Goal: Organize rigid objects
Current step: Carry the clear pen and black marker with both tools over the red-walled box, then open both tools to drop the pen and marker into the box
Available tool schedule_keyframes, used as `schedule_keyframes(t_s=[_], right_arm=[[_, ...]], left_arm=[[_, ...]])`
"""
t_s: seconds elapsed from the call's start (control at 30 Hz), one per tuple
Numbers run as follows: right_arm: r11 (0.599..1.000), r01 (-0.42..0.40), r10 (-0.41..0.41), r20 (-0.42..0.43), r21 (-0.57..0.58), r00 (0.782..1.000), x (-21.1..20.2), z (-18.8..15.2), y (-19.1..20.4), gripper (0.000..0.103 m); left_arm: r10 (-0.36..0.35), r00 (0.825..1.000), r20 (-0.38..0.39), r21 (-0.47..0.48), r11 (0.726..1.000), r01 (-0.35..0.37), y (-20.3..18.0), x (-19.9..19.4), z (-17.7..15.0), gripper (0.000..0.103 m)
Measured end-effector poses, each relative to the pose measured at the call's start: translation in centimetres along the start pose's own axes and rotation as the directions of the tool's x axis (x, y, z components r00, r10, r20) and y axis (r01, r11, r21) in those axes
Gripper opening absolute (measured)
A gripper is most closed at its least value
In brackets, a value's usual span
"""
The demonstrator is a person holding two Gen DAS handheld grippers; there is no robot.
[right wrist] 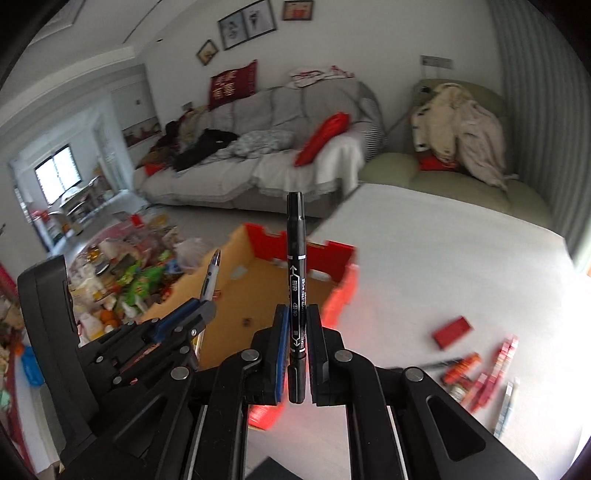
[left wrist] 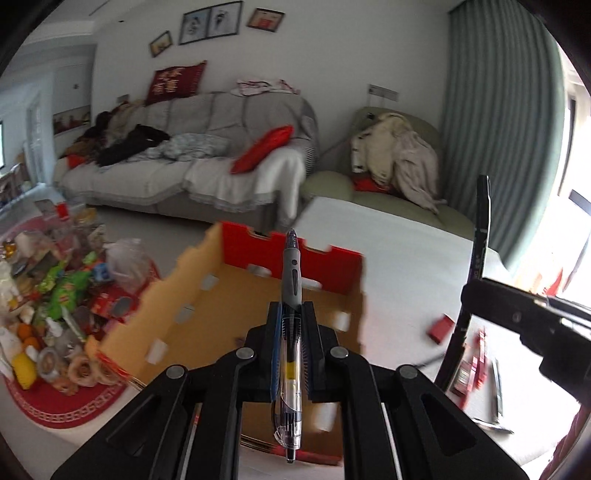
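A grey sofa (left wrist: 207,155) stands against the white wall, strewn with dark clothes (left wrist: 125,142) and a red cushion (left wrist: 264,147). Framed pictures (left wrist: 210,22) hang above it. Beside it a pale green armchair (left wrist: 373,184) carries a heap of light coats (left wrist: 399,155). Green curtains (left wrist: 495,140) hang at the right. A round red mat (left wrist: 62,402) on the floor bears a pile of snacks and packets (left wrist: 55,295)

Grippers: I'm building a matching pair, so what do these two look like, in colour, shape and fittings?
Both look alike. The left gripper and right gripper are matte black, with two flat parallel fingers on angled, slotted linkage arms joined by round silver pivot pins. One finger's inner pad is blue. No cables, markings or sleeves are visible.
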State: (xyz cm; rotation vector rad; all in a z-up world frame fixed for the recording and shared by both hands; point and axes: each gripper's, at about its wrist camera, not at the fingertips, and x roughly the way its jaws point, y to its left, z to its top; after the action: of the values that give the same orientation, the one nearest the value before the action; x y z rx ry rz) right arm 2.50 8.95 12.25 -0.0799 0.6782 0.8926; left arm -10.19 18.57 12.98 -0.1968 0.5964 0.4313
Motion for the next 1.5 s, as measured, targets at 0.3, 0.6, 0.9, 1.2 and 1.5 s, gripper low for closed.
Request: schedule_keyframes(t_s=[0.3, 0.6, 0.9, 1.2, 1.5], right_arm=[[0.996, -0.079, 0.077, -0.046, -0.033, 0.996, 5.1, 1.7, 2.7, 0.01], [0.997, -0.071, 0.068, -0.103, -0.024, 0.992, 9.7, 3.0, 2.2, 0.01], [0.998, -0.07, 0.07, -0.135, 0.005, 0.988, 12.3, 3.3, 1.1, 0.01], [0.997, -0.069, 0.071, -0.182, 0.016, 0.981, 14.1, 2.7, 0.5, 0.01], [0.996, -0.057, 0.071, -0.231, 0.067, 0.97, 16.5, 2.5, -0.7, 0.01]], left_arm=[[0.1, 0.995, -0.008, -0.019, 0.995, -0.1, 4.3, 2.8, 2.6, 0.011], [0.094, 0.991, -0.093, -0.035, 0.995, -0.097, 5.0, 8.6, 3.1, 0.011], [0.104, 0.986, -0.132, -0.027, 0.994, -0.109, 5.5, 11.8, 3.5, 0.011], [0.109, 0.979, -0.173, -0.012, 0.993, -0.113, 5.6, 13.8, 3.2, 0.011], [0.1, 0.969, -0.227, -0.004, 0.995, -0.103, 5.6, 15.6, 2.8, 0.011]])
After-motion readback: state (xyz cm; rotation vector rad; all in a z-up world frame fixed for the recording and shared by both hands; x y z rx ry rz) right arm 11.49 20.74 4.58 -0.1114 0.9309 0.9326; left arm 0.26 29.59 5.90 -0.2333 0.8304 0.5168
